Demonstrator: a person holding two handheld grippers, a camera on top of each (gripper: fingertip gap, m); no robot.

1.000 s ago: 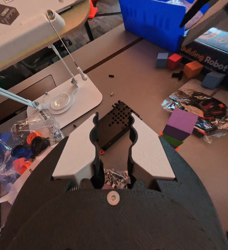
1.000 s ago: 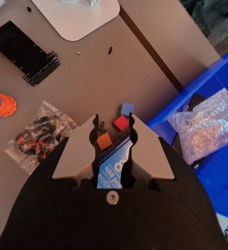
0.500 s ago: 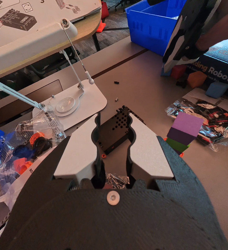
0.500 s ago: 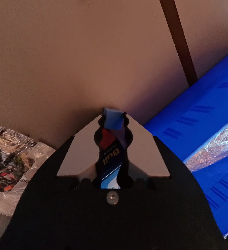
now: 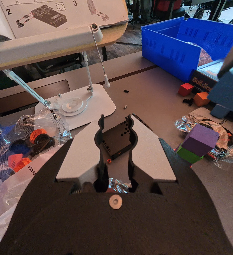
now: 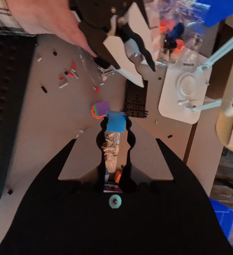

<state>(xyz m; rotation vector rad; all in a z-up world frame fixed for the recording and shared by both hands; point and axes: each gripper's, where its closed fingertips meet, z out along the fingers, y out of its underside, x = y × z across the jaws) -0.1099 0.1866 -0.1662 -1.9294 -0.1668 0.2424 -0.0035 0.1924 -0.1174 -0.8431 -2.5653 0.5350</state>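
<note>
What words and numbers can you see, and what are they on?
I can't copy out writing, but here is where it stands.
Open instruction booklet: large black digits beside drawings.
Clear bag: black printed notice.
White packet: black digits.
Dark box: orange lettering.
Crinkly packet: digits, partly cut off.

A grey table [image 5: 147, 88] with a dark seam, carpeted floor [image 5: 121, 48] beyond, dim warm light.
</note>
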